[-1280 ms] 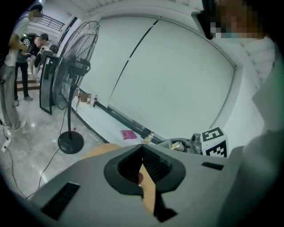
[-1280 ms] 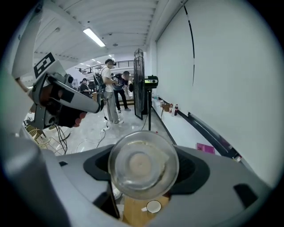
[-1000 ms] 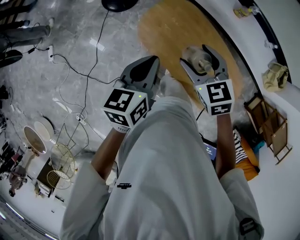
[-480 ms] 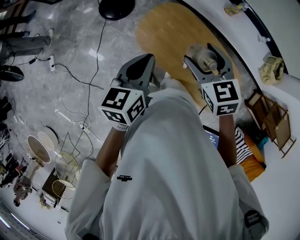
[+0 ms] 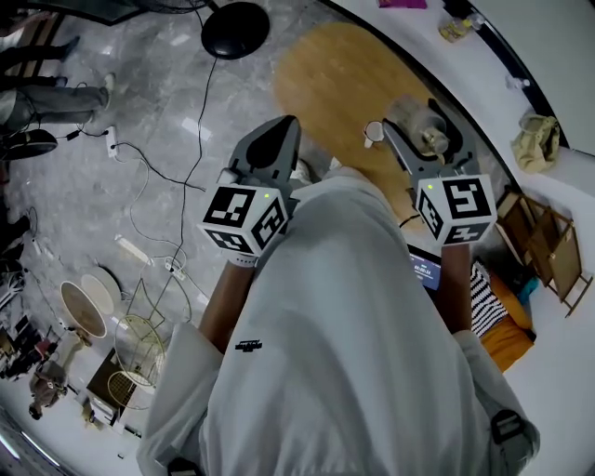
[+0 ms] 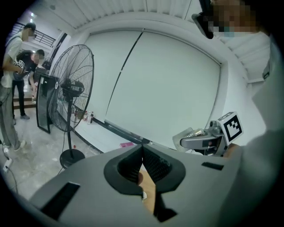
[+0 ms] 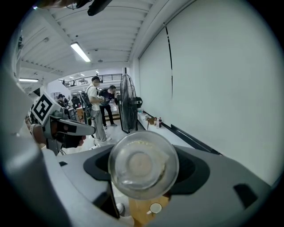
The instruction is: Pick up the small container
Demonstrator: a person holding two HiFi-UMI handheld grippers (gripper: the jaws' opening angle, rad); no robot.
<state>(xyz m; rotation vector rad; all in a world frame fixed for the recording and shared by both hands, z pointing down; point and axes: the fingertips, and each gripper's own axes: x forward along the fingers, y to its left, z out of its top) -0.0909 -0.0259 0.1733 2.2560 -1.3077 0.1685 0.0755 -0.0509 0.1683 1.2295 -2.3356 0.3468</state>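
The small container (image 7: 143, 165) is a clear round glass jar, seen end-on in the right gripper view, with the jaws of my right gripper (image 5: 426, 132) shut on its sides. In the head view the container (image 5: 420, 115) is held in the air over the edge of the round wooden table (image 5: 325, 70). My left gripper (image 5: 276, 138) is to the left at about the same height. Its jaws (image 6: 142, 156) meet at the tips with nothing between them. The left gripper view shows the right gripper (image 6: 195, 141) with the jar off to the right.
A small white cup (image 5: 373, 133) stands on the wooden table. A standing fan (image 6: 71, 99) with a black base (image 5: 234, 23) is beyond the table. Cables (image 5: 158, 153) trail over the marble floor. Wire baskets (image 5: 130, 335) lie lower left, wooden racks (image 5: 544, 246) at right. People (image 7: 100, 108) stand far off.
In the head view my right gripper with the jar has shifted to the right, and the white cup on the table now shows beside it. The left gripper has barely moved.
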